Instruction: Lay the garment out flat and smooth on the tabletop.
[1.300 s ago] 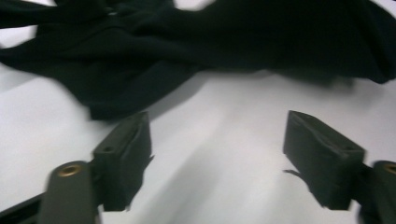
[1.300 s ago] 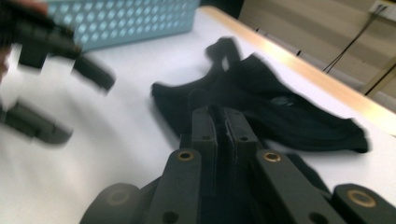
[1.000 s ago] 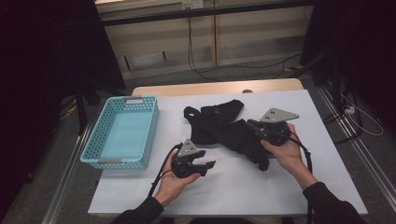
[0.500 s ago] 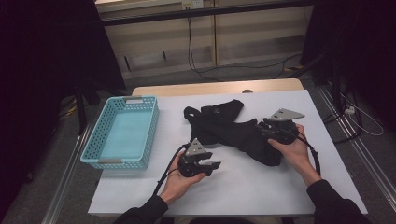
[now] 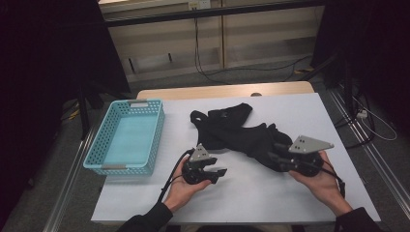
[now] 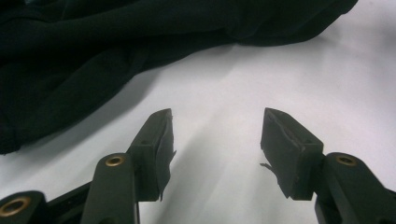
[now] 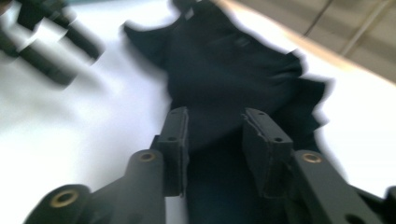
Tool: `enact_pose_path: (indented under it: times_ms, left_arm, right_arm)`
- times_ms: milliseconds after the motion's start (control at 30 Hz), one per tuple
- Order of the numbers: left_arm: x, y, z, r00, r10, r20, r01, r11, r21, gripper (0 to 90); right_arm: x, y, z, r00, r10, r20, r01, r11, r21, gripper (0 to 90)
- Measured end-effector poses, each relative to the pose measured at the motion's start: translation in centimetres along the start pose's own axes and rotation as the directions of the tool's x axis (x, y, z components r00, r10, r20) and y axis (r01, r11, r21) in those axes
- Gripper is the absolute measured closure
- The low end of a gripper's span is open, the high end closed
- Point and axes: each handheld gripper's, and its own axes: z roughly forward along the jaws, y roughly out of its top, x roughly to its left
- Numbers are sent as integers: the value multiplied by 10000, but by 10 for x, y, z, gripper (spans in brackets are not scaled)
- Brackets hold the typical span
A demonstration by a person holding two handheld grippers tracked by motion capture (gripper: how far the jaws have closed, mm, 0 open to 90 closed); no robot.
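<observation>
While black garment (image 5: 241, 137) lies crumpled, right tongs (image 5: 271, 157) touch its edge.

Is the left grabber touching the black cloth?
Apart. In the left gripper view, the left gripper has open jaws over bare white table, and the black cloth lies beyond its tips with a gap.

Dim room, bright tabletop, blurred right gripper view
</observation>
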Motion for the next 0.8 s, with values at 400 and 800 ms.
enact_pose_path:
  times_ms: [400,800]
  left_arm:
    - [-1,0,3,9998,106,144,-107,9999,47,426]
    - [0,0,5,9998,100,187,-101,9999,53,422]
  right_arm:
    - [4,-23,41,9933,-1115,319,1054,9826,1528,335]
    - [-13,-27,74,9972,-727,183,677,9781,1968,158]
